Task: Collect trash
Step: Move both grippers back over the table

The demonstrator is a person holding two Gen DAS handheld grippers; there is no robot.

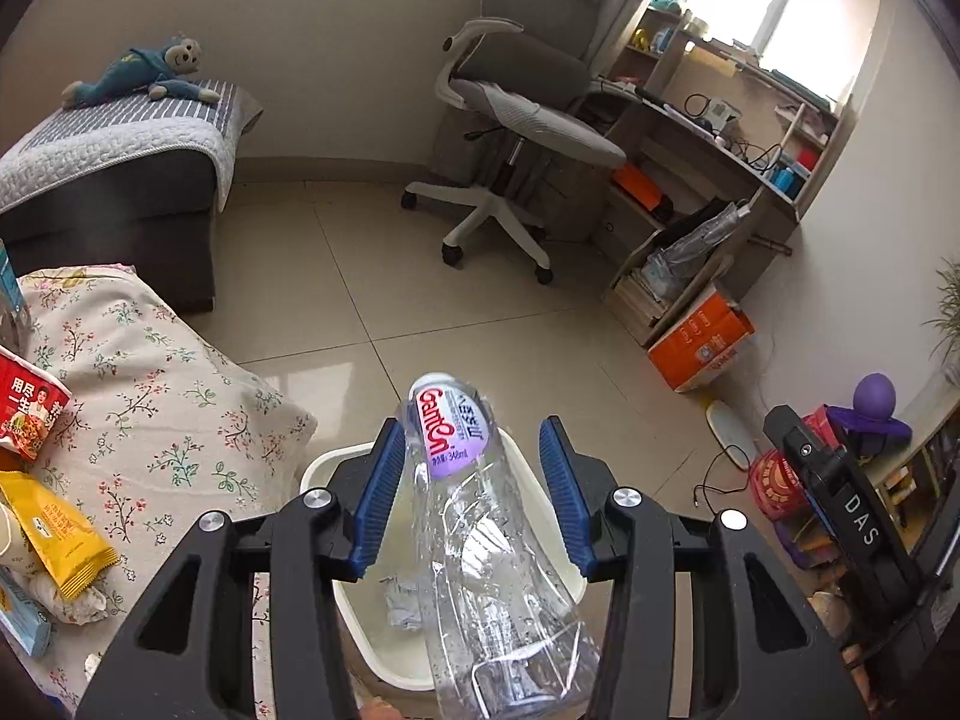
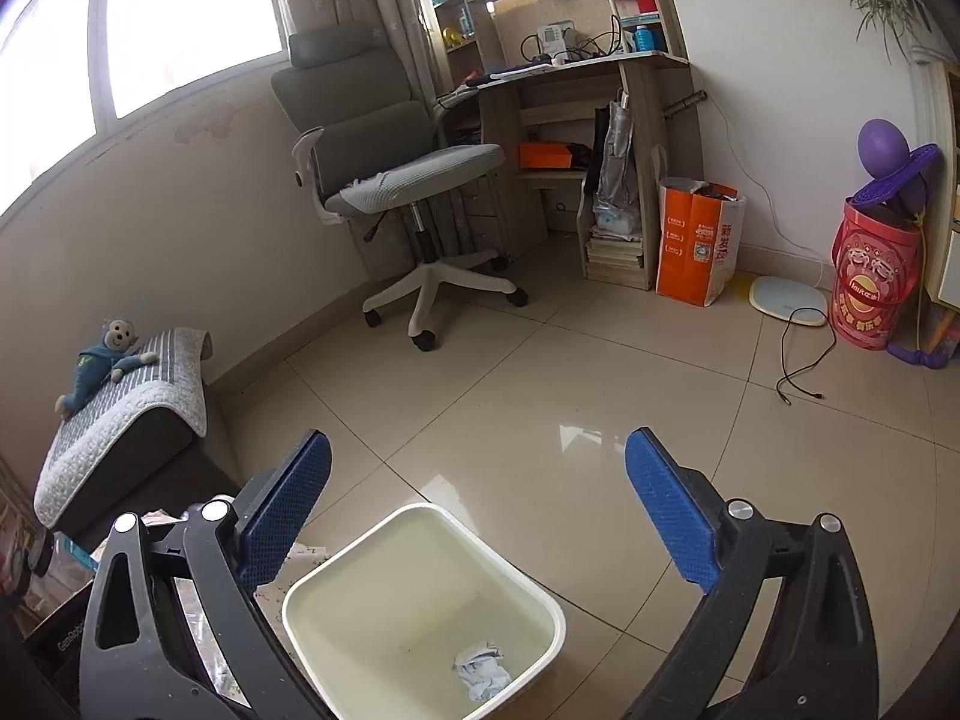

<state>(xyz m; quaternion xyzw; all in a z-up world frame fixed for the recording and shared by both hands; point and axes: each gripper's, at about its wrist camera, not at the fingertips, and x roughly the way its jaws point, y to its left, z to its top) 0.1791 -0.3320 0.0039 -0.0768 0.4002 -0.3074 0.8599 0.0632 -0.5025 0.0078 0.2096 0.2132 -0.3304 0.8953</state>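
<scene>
Hovering over the white bin (image 2: 312, 594) on the floor tiles, both tongs point down toward its mouth, which looks like the drop-off spot for the trash.

The left tongs (image 1: 470, 425) are partly open, with one clear plastic bottle (image 1: 480, 528) between the blue pads. The bottle leans against the left pad near its label, and the right pad stands clear of it, so it looks loose rather than squeezed. My guess is that it is being let go into the bin directly under it.

The right tongs (image 2: 478, 438) are spread wide with nothing in them, just above the bin's rim.

Count:
- One bin, with one crumpled paper wad (image 2: 480, 669) at the bottom.
- One bottle, not yet inside.
- On the floral cloth (image 1: 156, 372) beside the bin, at least three more pieces: one red noodle cup (image 1: 30, 414), one yellow packet (image 1: 54, 534) and one blue box (image 1: 21, 624). Some whitish scraps lie near them, too blurred to count.

These are probably next, since they sit close to the bin within easy reach.
</scene>
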